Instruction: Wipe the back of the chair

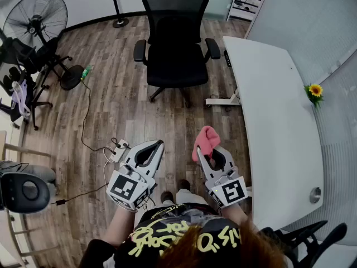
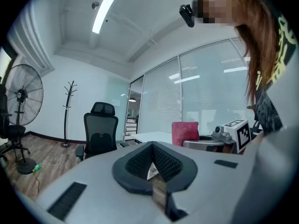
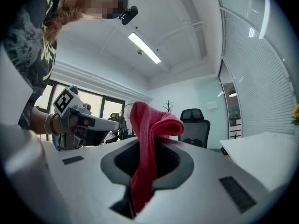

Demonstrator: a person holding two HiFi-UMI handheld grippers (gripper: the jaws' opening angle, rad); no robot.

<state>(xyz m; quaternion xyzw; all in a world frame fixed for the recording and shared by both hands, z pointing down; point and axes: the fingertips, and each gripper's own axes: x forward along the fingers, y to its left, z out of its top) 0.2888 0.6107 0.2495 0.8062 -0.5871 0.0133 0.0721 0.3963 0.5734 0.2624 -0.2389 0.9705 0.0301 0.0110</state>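
A black office chair (image 1: 175,41) faces me from the far side of the wooden floor, with its mesh back (image 1: 174,5) at the top of the head view; it also shows small in the left gripper view (image 2: 99,135) and the right gripper view (image 3: 195,126). My right gripper (image 1: 199,147) is shut on a pink cloth (image 1: 204,139), which stands folded above the jaws (image 3: 150,139). My left gripper (image 1: 159,143) is shut with nothing in it (image 2: 151,146). Both grippers are held side by side near my body, well short of the chair.
A white desk (image 1: 276,113) runs along the right, with a sunflower (image 1: 315,90) beyond it. A standing fan (image 1: 38,18) and black stands are at the far left. A power strip and cables (image 1: 116,148) lie on the floor by my left gripper. A coat stand (image 2: 68,107) is against the far wall.
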